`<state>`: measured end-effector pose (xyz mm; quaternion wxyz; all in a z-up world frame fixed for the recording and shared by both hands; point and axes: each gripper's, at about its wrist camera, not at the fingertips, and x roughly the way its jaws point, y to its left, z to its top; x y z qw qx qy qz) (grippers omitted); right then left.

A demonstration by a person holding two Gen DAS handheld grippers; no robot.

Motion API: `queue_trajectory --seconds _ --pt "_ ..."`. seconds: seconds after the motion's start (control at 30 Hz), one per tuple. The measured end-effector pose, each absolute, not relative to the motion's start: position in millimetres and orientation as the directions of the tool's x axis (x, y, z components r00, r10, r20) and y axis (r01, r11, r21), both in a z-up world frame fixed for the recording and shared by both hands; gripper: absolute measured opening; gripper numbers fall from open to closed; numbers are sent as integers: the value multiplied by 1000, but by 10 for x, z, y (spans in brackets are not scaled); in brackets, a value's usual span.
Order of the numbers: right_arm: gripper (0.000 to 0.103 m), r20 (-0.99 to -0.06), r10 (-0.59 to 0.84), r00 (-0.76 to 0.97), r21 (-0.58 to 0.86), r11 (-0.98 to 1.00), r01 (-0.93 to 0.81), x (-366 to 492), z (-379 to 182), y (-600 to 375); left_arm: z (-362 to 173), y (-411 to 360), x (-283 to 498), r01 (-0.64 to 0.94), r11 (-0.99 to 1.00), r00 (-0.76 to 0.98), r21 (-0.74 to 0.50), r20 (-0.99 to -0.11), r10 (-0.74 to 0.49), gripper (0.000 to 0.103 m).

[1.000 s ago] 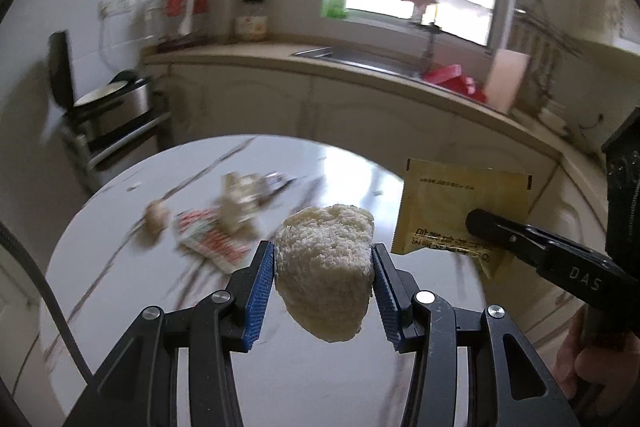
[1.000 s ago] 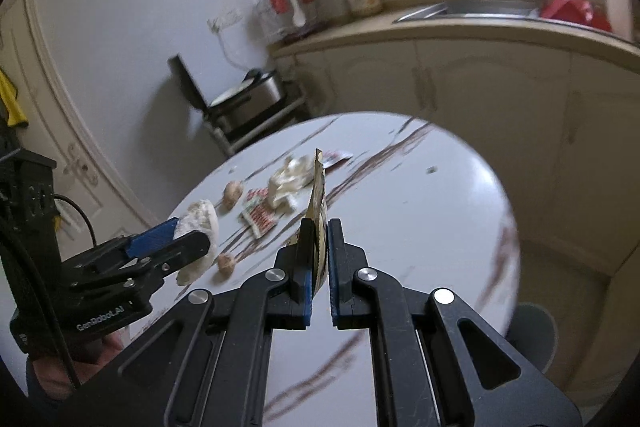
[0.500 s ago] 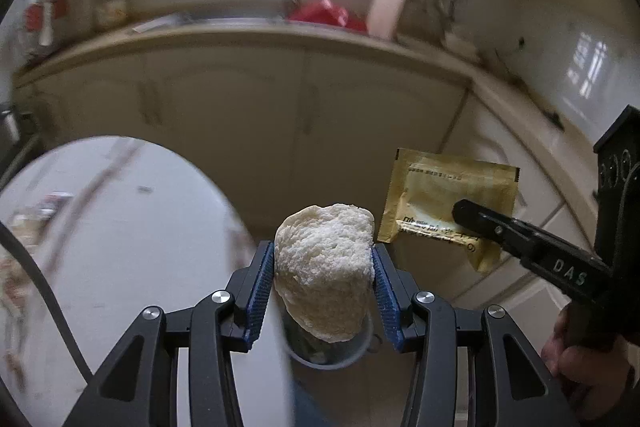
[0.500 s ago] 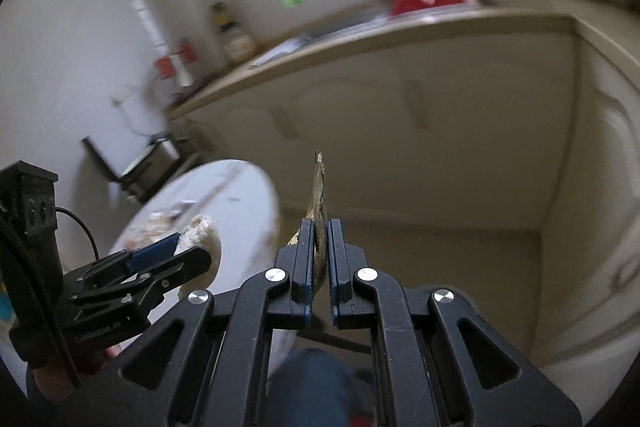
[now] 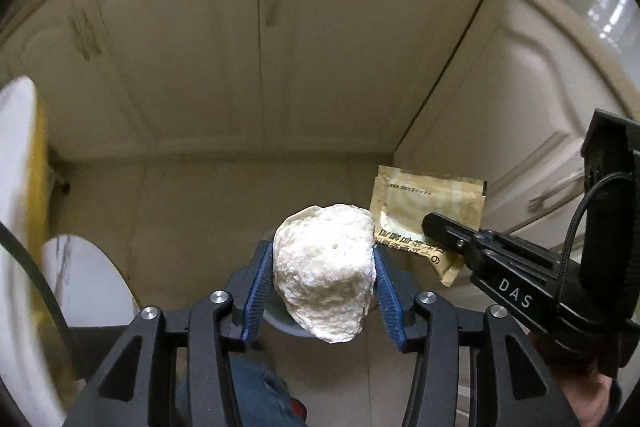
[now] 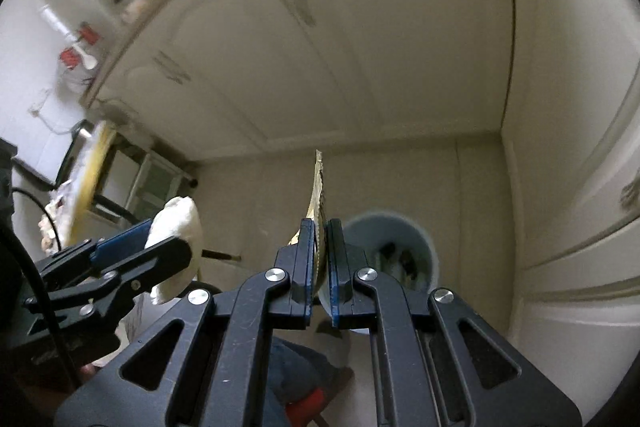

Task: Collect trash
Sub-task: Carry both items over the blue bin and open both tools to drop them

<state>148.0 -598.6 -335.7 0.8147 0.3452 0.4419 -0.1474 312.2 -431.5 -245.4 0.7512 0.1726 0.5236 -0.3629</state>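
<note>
My left gripper [image 5: 322,249] points steeply down at the floor with a rough white lump [image 5: 324,275] between its blue pads. Its jaws are opening, and the lump still sits between them. A pale blue trash bin [image 5: 280,323] shows just under the lump. My right gripper [image 6: 320,227] is shut on a yellow-brown sachet [image 6: 318,183], held edge-on. The bin [image 6: 416,239] lies behind its right finger, with dark scraps inside. In the left wrist view the sachet [image 5: 424,211] hangs to the right of the lump.
Cream cabinet doors [image 5: 260,47] wall in the floor corner ahead and to the right. The round marble table's edge [image 5: 20,187] is at the left, with a smaller marble top [image 5: 88,283] below it. A person's blue-trousered leg [image 5: 256,395] is underneath.
Both grippers have swung off the table, tilted down and dropped toward the floor corner. The bin has come into view under them. The lump and sachet stay gripped.
</note>
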Motion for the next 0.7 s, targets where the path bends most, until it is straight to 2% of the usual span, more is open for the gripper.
queue_trajectory --seconds 0.1,0.17,0.2,0.23,0.3,0.43,0.47,0.5,0.53,0.7 --pt "8 -835 95 541 447 691 568 1525 -3619 -6053 -2669 -4516 3239 731 677 166 -87 -939 -300 51" --pt "11 -840 105 532 453 675 582 1515 -3755 -6091 -2708 -4625 3256 740 671 192 -46 -942 -276 66" --pt "11 -841 111 530 458 668 587 1505 -3800 -6108 -2703 -4688 3258 743 669 212 -28 -938 -273 79" --pt "13 -842 118 527 463 661 591 1517 -3840 -6122 -2692 -4715 3231 743 669 231 -11 -935 -271 80" --pt "35 -838 130 530 477 645 596 1510 -3900 -6145 -2688 -4759 3259 743 669 253 14 -931 -263 84" --pt "61 -834 128 537 486 631 604 1468 -3911 -6153 -2630 -4764 3293 729 684 277 20 -923 -268 91" --pt "82 -832 123 541 488 627 607 1458 -3888 -6161 -2610 -4739 3281 725 688 286 22 -919 -272 93" --pt "97 -833 113 541 484 620 617 1447 -3874 -6158 -2580 -4734 3286 723 691 296 26 -915 -275 95" --pt "103 -835 92 542 479 605 636 1396 -3839 -6165 -2553 -4654 3235 722 691 308 34 -910 -278 95" --pt "103 -815 48 577 502 557 662 1201 -3625 -6194 -2311 -4529 3021 728 683 361 48 -875 -323 96"
